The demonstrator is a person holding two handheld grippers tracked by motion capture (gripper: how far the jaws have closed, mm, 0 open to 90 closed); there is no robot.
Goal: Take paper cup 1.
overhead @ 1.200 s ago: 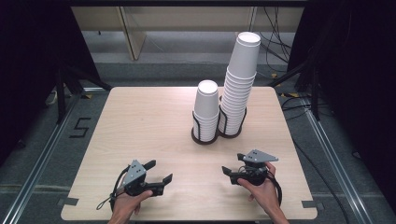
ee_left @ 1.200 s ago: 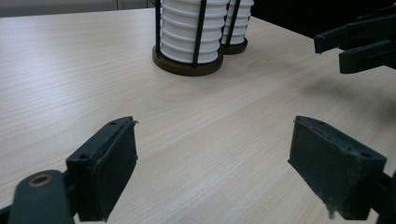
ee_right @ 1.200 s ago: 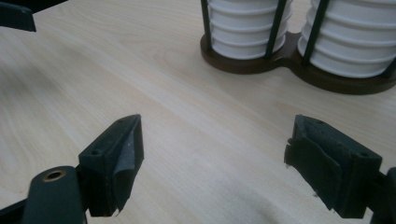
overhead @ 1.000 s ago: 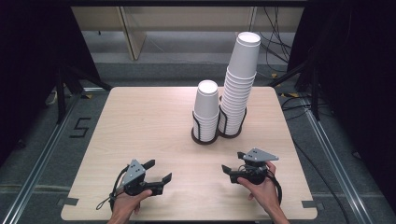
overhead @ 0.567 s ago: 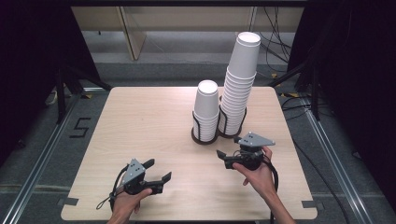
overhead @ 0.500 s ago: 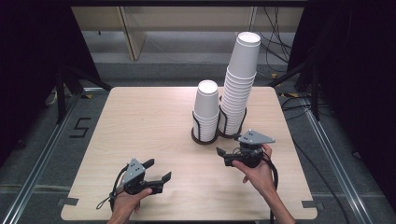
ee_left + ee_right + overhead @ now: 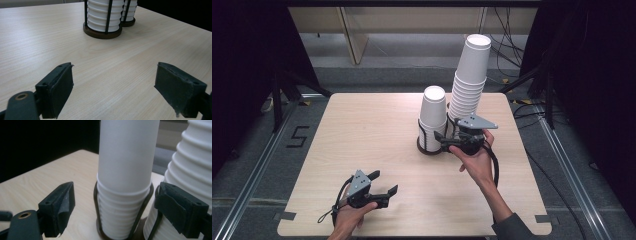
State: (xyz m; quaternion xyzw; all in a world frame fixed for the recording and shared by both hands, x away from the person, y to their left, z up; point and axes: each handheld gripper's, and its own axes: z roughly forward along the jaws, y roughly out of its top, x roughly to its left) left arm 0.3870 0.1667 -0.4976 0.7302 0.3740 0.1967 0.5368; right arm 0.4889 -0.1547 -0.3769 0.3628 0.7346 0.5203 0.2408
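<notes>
1. Short cup stack (image 7: 433, 117) sits in its black wire holder (image 7: 428, 145), mid-table twd the far side, touching the tall cup stack (image 7: 468, 82) on its right.
2. Your right gripper (image 7: 447, 139) is up at the short stack's near-right side; jaws wide, nothing gripped. Right gripper view: stack (image 7: 125, 177) btwn the jaws, pads clear of it.
3. Your left gripper (image 7: 382, 183) is low at the table's (image 7: 362, 130) near-left edge, well apart from the cups; jaws apart, empty.
</notes>
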